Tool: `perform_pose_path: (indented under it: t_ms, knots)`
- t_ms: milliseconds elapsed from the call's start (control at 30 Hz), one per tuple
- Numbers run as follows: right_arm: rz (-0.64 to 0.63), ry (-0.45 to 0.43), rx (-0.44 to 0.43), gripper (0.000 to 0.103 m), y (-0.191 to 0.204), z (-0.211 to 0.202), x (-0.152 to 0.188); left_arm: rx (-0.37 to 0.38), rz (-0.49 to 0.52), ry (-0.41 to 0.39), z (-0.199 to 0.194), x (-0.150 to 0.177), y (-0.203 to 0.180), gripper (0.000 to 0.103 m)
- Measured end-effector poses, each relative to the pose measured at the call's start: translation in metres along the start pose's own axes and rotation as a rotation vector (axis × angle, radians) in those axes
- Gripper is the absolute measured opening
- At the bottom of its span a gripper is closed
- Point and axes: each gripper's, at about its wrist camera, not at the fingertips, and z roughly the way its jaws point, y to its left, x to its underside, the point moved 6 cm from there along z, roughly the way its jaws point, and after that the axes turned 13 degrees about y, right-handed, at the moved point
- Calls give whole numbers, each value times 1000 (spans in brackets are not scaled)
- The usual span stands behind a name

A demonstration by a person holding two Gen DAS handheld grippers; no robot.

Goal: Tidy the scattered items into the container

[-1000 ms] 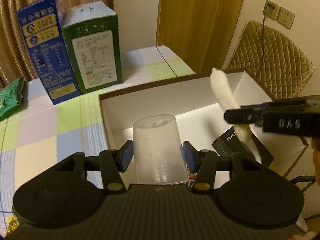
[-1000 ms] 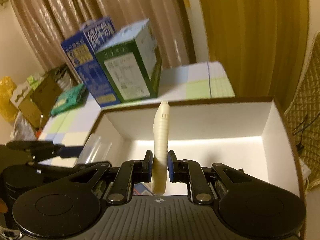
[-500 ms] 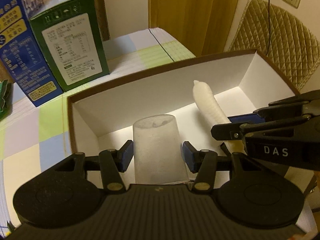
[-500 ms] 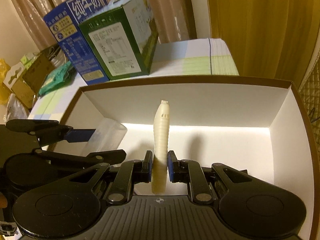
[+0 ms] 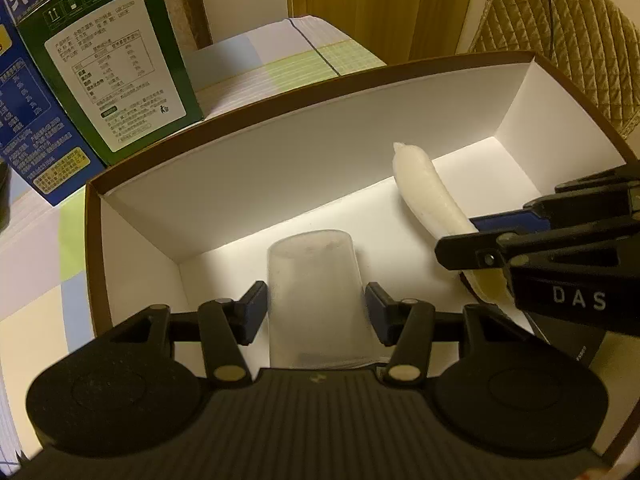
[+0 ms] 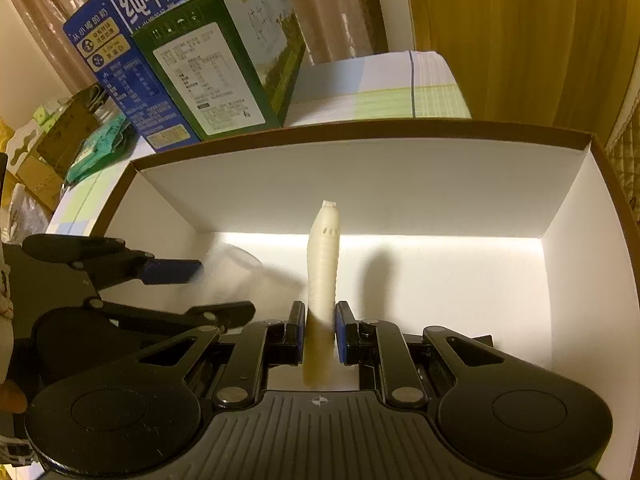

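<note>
A white box with brown rim is the container. My left gripper is shut on a clear plastic cup, held upside down low inside the box at its left part; the cup shows blurred in the right wrist view. My right gripper is shut on a cream ribbed tube-shaped item, held inside the box to the right of the cup. The tube and right gripper also show in the left wrist view.
A green carton and a blue milk carton stand behind the box on a checked tablecloth. A black item lies in the box's near right part. A quilted chair back is at right.
Both grippers have moved forward and down into the box with their items. The cup and the tube sit lower, nearer the box floor.
</note>
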Motion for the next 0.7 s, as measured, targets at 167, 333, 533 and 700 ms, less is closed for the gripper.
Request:
perform_pose_path:
  t_ms: [167, 333, 533, 700]
  knots:
    - [10, 8, 1, 12, -4, 3, 1, -10, 2, -2, 1, -3, 0, 48]
    - [9, 8, -3, 13, -4, 5, 1, -2, 0, -4, -1, -1, 0, 54]
    - [3, -21, 21, 58, -5, -3, 2, -6, 2, -17, -9, 3, 0, 64]
    - [-19, -51, 56, 71, -4, -19, 8, 25, -7, -36, -23, 12, -2, 69]
